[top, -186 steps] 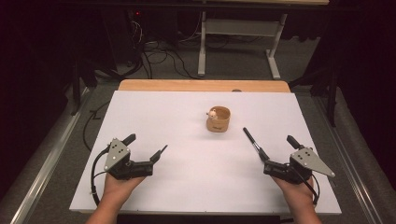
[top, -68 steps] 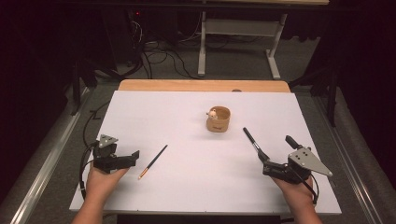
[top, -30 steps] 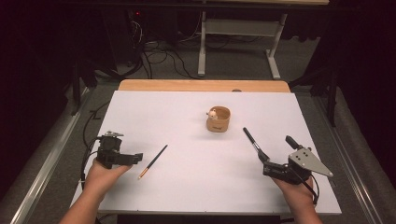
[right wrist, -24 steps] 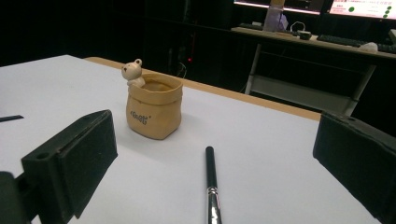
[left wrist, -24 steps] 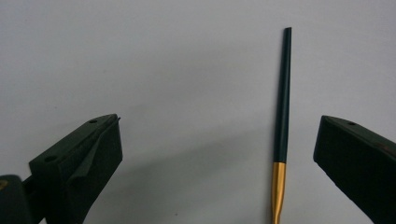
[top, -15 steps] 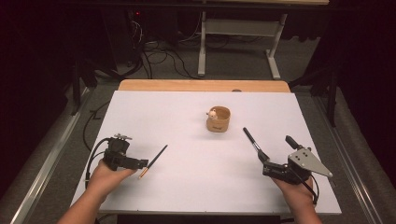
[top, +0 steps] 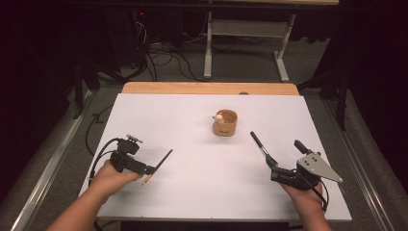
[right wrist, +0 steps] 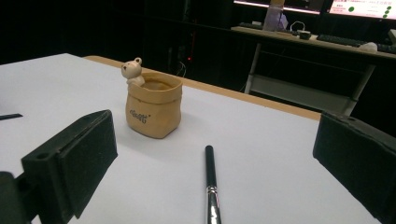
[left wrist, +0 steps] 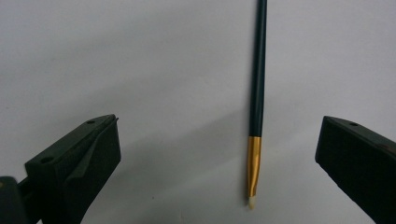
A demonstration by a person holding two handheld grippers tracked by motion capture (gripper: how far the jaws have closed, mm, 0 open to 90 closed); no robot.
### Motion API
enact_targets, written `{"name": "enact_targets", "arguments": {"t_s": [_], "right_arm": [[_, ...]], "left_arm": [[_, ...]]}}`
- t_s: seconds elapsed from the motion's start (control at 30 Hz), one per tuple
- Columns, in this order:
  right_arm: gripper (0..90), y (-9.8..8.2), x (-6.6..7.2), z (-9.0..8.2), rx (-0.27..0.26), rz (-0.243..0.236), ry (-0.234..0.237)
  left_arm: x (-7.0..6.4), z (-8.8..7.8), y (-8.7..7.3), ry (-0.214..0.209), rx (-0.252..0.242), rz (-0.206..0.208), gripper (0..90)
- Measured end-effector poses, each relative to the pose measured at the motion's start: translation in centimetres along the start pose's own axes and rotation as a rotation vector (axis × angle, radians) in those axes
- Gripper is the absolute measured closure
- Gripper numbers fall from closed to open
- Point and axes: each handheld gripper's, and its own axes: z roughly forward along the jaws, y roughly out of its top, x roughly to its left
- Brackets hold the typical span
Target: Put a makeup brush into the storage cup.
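From where I stand, the person's two hands sit at the near edge of the white surface, each gripping a claw. The left claw lies well to the near-left of the little tan pot, and its jaws stand wide apart, empty, with a thin dark brush lying flat on the surface between them, closer to one jaw than the other and touching neither. The brush has a gold ferrule and a pale tip at its near end; seen from the high view it slants away from the claw toward the pot but stops well short of it. The right claw rests to the near-right of the pot, its jaws likewise spread wide and holding nothing. Just ahead of it a black pen with a silver band lies on the surface, its far end pointing toward the pot and ending near the pot's right side, apart from it. Farther out stands the pot itself, upright near the middle of the surface, shaped like a small sack with a tiny bear figure perched on its rim. Beyond the pot a wooden strip runs along the far edge.
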Motion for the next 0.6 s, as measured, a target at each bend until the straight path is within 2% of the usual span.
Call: {"name": "enact_targets", "arguments": {"t_s": [0.13, 0.2, 0.33, 0.57, 0.6], "right_arm": [[1.3, 0.0, 0.0, 0.0, -0.002, 0.001, -0.002], [1.3, 0.0, 0.0, 0.0, -0.003, 0.001, -0.002], [1.3, 0.0, 0.0, 0.0, -0.003, 0.004, -0.001], [1.3, 0.0, 0.0, 0.0, -0.002, 0.001, 0.001], [1.3, 0.0, 0.0, 0.0, -0.002, 0.003, 0.001]], "left_arm": [[-0.3, 0.2, 0.5, -0.001, 0.046, 0.027, 0.6], [-0.4, 0.2, 0.7, -0.001, 0.055, 0.032, 0.8], [-0.5, 0.5, 1.2, -0.004, 0.112, 0.042, 0.8], [-0.8, 0.7, 1.8, -0.005, 0.159, 0.066, 4.7], [-1.1, 0.9, 1.9, 0.000, 0.184, 0.074, 5.6]]}}
